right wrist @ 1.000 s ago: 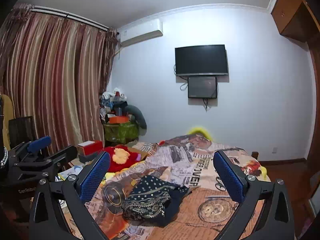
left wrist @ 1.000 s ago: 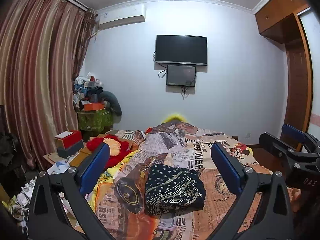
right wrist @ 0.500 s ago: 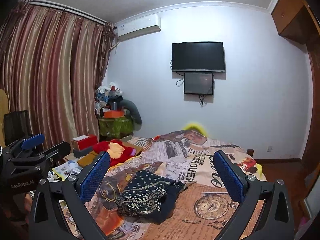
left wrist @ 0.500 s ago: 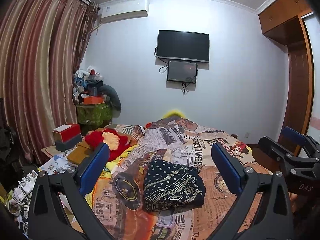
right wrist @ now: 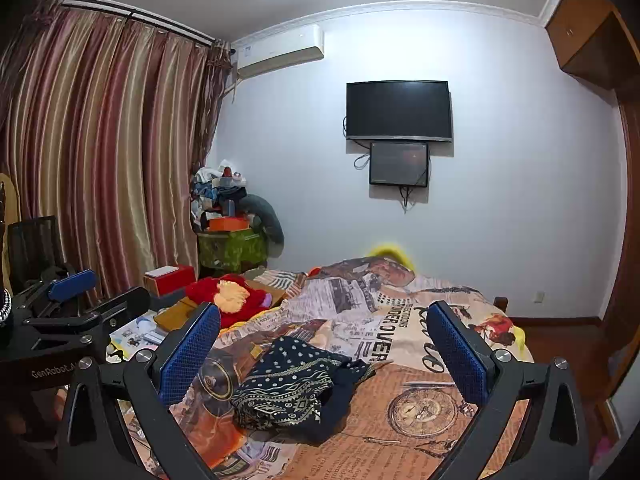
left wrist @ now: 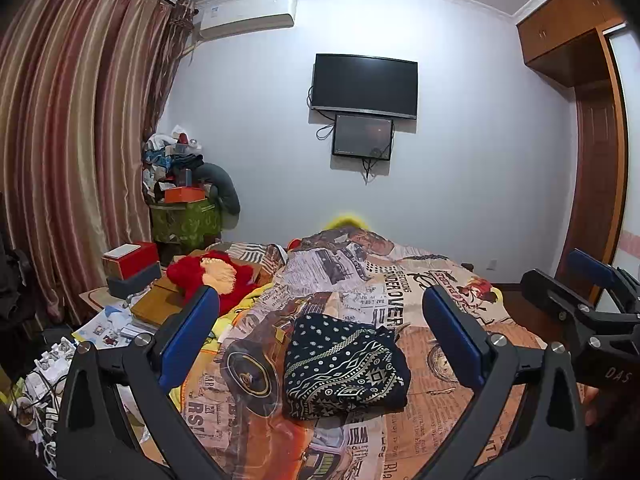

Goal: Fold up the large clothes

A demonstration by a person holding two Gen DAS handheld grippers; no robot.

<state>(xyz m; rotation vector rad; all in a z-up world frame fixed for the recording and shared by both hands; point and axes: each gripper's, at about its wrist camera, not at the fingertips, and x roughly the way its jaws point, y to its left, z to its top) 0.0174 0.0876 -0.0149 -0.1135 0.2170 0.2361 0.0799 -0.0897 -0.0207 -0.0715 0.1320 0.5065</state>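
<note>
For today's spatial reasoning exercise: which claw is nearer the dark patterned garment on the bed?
Hard to call; left looks slightly nearer. The left claw points straight at the dark patterned garment, open above it. The right claw is open too, with the garment toward its left finger.

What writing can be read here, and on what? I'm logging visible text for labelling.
"GenRobot" on the left gripper body; the letters after it are unclear.
"DAS" on the right gripper body, cut off.
"OVER" in large letters on the newspaper-print bedspread.
"RS" on the bedspread near its front edge, partial.
Smaller bedspread print, the air conditioner sticker and the red box label: too small to read.
</note>
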